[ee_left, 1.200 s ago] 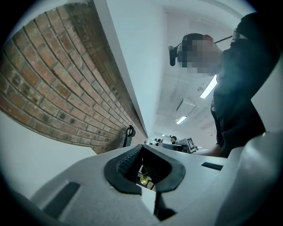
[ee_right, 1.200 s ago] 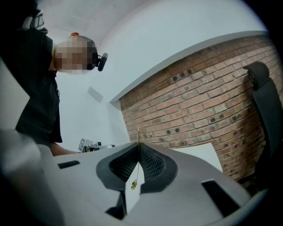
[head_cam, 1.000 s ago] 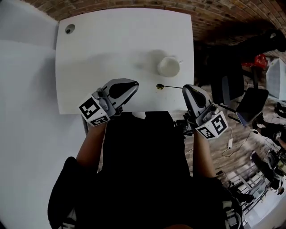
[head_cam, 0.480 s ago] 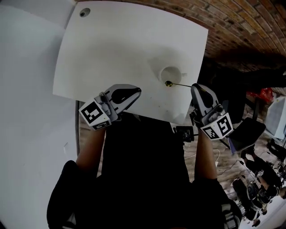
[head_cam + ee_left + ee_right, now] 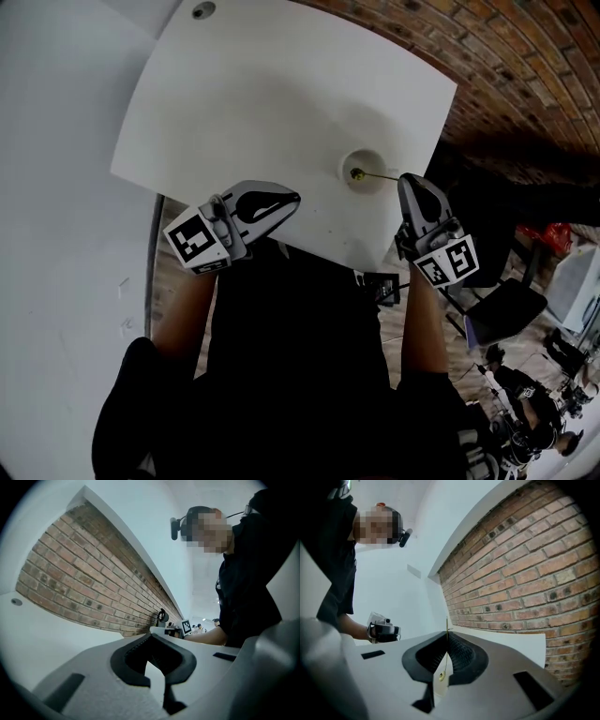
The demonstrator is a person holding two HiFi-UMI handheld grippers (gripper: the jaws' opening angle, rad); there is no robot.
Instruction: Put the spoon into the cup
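A small white cup (image 5: pixel 367 161) stands near the right edge of the white table (image 5: pixel 272 94). A thin gold spoon (image 5: pixel 375 175) lies level, its bowl inside the ring of the cup's mouth; how deep it sits I cannot tell. My right gripper (image 5: pixel 404 181) is shut on the handle's end, just right of the cup. In the right gripper view the spoon (image 5: pixel 446 644) runs as a thin line between the pressed pads of the right gripper (image 5: pixel 447 641). My left gripper (image 5: pixel 292 197) hovers at the table's near edge, left of the cup, shut and holding nothing. Its pads meet in the left gripper (image 5: pixel 157 651) view.
A round cable hole (image 5: pixel 202 10) sits in the table's far left corner. A brick surface (image 5: pixel 525 66) lies beyond the table's right edge, with a dark chair (image 5: pixel 497 309) lower right. A white surface (image 5: pixel 56 187) borders the table's left.
The right gripper carried the spoon toward the cup; the spoon's bowl went from beside the cup to inside its mouth. The left gripper shifted slightly. The head view swung.
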